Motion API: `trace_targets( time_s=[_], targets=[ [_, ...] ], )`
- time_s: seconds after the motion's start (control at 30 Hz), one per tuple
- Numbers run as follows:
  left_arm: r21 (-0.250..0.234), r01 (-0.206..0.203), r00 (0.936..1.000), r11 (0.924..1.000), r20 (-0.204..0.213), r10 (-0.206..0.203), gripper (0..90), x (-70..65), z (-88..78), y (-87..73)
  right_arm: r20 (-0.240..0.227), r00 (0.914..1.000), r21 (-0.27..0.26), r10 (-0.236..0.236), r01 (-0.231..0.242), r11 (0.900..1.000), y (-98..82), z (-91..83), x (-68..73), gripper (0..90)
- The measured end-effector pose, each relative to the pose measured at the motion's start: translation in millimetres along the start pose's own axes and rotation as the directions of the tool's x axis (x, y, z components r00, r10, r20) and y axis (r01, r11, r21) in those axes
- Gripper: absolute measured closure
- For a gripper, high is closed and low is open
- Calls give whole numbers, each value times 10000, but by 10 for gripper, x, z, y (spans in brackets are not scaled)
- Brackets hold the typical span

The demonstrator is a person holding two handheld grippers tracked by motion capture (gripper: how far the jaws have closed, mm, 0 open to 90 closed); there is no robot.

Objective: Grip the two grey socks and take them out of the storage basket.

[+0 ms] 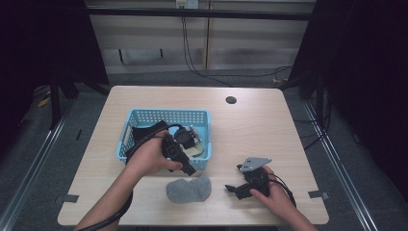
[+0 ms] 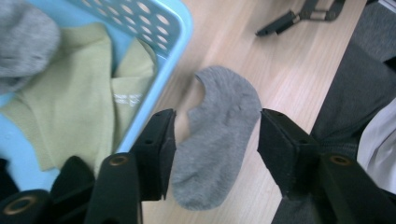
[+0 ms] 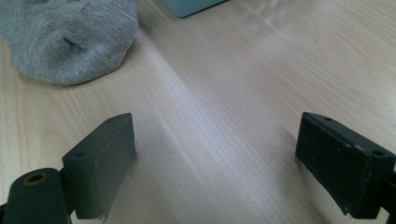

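High view, grey sock (image 1: 189, 189) near table edge (image 1: 192, 222)

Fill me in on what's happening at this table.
A person holds a gripper in each hand over a wooden table. The left gripper, jaws open, hangs above a grey sock lying on the table beside a blue basket of clothes, including a pale yellow-green garment. The right gripper, also open and empty, rests near the sock's right. Nothing is gripped.

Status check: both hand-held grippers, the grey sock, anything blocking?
Left hand-held gripper open above grey sock. Right hand-held gripper open, empty, over bare table. Sock flat beside blue basket. Nothing blocking.
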State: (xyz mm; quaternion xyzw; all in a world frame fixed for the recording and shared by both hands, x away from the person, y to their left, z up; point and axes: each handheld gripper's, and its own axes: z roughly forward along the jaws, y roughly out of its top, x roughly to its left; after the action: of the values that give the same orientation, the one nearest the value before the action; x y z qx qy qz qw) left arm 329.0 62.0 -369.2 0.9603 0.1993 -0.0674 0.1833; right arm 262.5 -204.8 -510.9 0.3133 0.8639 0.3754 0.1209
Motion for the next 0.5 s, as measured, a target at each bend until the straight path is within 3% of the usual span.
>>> trace_targets(
  time_s=[0.2, 0.4, 0.5],
  targets=[
    [-178, 189, 9994, 9997, -298, -194, 344, 128, -44, 47, -33, 10000, 25, 34, -34, 10000, 0, -1, 2, 115],
    [-460, 822, 9948, 9956, -568, -847, 296, 316, -47, 87, -37, 10000, 8, 38, -38, 10000, 0, 0, 3, 116],
    [-510, 1237, 9886, 9910, -800, -1276, 280, 474, -4, 85, -11, 10000, -15, 7, -7, 10000, 0, 1, 0, 116]
  ],
)
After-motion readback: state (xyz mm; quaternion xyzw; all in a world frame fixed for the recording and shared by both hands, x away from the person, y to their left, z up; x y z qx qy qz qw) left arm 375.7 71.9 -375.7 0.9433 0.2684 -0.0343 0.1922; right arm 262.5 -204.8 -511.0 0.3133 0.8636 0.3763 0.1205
